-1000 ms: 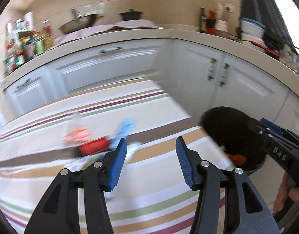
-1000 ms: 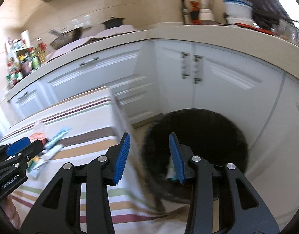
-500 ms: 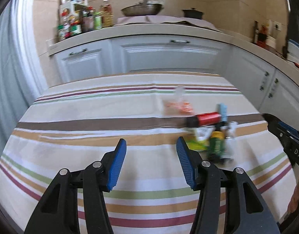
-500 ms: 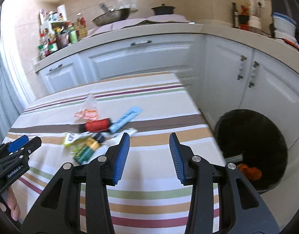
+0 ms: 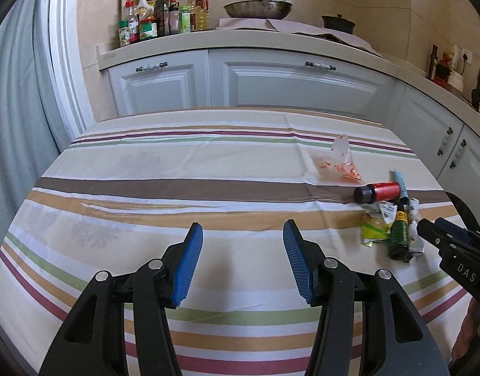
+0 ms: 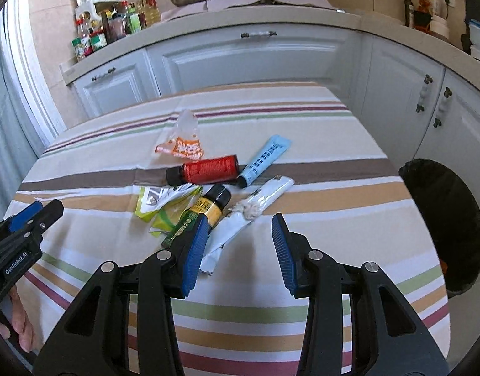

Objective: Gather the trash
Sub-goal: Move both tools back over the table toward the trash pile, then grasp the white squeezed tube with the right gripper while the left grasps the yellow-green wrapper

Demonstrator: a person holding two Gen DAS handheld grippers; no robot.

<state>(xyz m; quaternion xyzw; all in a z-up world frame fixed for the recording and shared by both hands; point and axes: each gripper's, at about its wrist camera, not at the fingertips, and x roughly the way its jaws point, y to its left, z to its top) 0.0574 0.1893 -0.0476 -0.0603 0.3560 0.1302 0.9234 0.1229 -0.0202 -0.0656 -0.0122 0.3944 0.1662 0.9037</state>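
Trash lies in a pile on the striped tablecloth (image 6: 318,131): a red bottle (image 6: 208,169), a green-and-yellow bottle (image 6: 199,213), a blue tube (image 6: 265,159), a white wrapper (image 6: 249,216), a green packet (image 6: 161,203) and a clear orange-printed bag (image 6: 183,144). My right gripper (image 6: 238,250) is open and empty, just in front of the white wrapper. My left gripper (image 5: 243,261) is open and empty over bare cloth, left of the pile (image 5: 390,219). A black bin (image 6: 446,219) stands on the floor right of the table.
White kitchen cabinets (image 5: 271,84) run behind the table and along the right. The counter holds bottles and jars (image 5: 158,22), a wok (image 5: 258,7) and a black pot (image 5: 338,23). A curtain (image 5: 17,94) hangs at the left.
Both grippers have swung left, away from the bin and over the table. The trash pile now lies directly before the right gripper. Both stay open and empty.
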